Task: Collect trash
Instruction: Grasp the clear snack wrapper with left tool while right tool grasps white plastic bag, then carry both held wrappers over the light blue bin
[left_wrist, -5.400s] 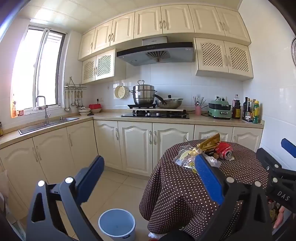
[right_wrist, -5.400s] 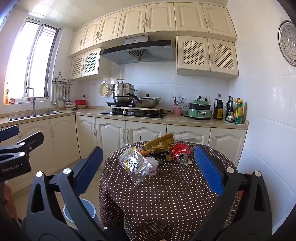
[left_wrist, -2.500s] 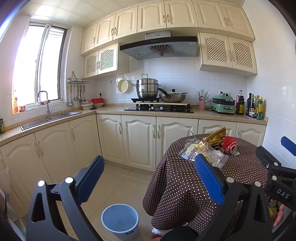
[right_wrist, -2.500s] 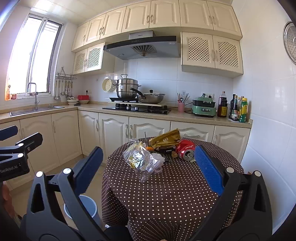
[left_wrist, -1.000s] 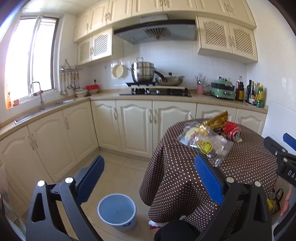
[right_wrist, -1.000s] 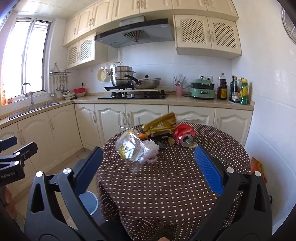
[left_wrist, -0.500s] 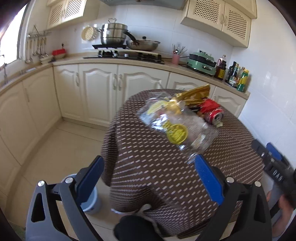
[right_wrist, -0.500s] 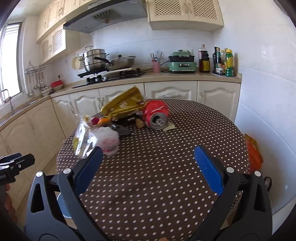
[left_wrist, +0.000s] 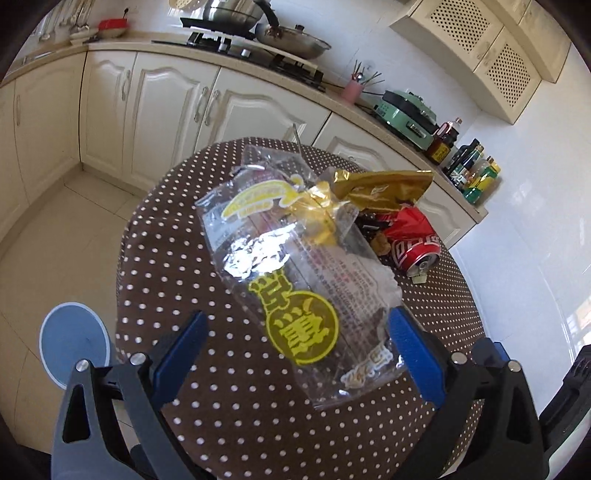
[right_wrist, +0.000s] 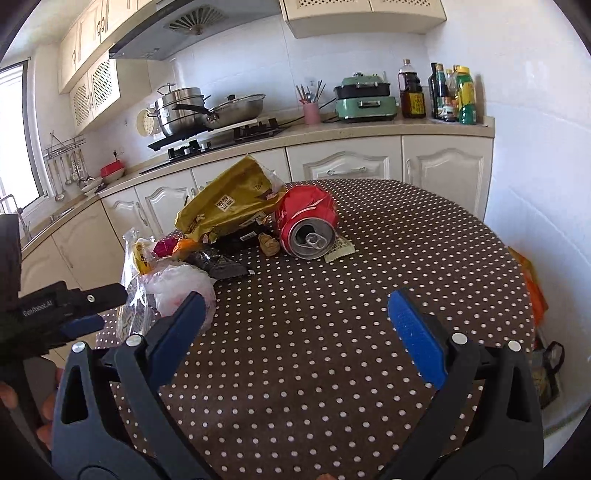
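Trash lies on a round table with a brown dotted cloth (left_wrist: 229, 398) (right_wrist: 369, 332). A clear plastic bag with yellow print (left_wrist: 295, 280) (right_wrist: 135, 295) lies nearest my left gripper (left_wrist: 295, 343), which is open just over its near end. Behind it are a gold snack bag (left_wrist: 380, 188) (right_wrist: 229, 203), a crushed red can (left_wrist: 413, 243) (right_wrist: 308, 225), dark wrappers (right_wrist: 218, 262) and a white crumpled bag (right_wrist: 181, 284). My right gripper (right_wrist: 295, 325) is open and empty above the cloth, short of the can.
A blue bin (left_wrist: 74, 343) stands on the floor left of the table. Kitchen cabinets and a counter (right_wrist: 332, 133) with stove, pots and bottles run behind. An orange bag (right_wrist: 532, 284) sits at the table's right by the white wall.
Both grippers have moved forward and down toward the table. The left one now hovers over the clear plastic bag; the right one is closer to the can. Both stay open.
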